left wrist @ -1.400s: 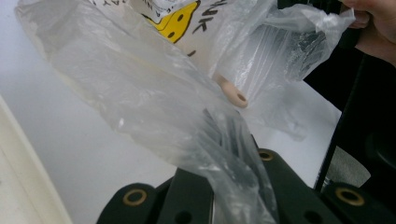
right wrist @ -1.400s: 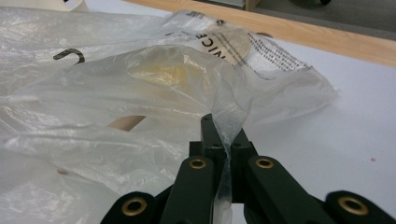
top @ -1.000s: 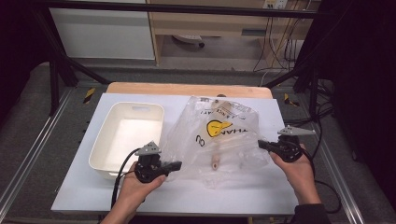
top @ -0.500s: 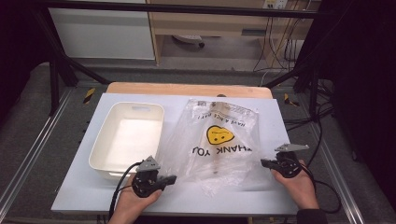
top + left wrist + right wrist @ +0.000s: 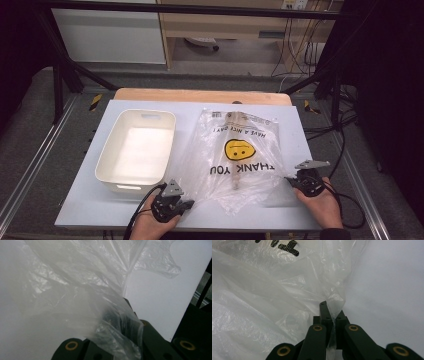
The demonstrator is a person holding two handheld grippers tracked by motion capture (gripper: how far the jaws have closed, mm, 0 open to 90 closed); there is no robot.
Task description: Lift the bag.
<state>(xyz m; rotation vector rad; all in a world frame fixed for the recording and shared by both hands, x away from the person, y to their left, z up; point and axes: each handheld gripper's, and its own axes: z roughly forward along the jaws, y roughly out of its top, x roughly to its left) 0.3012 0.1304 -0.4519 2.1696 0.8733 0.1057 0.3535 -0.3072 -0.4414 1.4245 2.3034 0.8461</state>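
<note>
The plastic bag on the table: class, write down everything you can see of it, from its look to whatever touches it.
The plastic bag is thin, clear, crinkled film, printed with a yellow smiley face and black "THANK YOU" and "HAVE A NICE DAY" lettering, upside down in the high view. It lies spread on the white table, beside the white bin. A small pale item shows through it. The left tool and right tool each pinch a near corner.

bag (image 5: pixel 240 155): now pulled flat and wide toward the near edge, its print fully readable, no more bunched up | left gripper (image 5: pixel 187 204): moved nearer, now by the near table edge, pinching the bag corner | right gripper (image 5: pixel 289 180): moved nearer and slightly right, pinching the other corner
</note>
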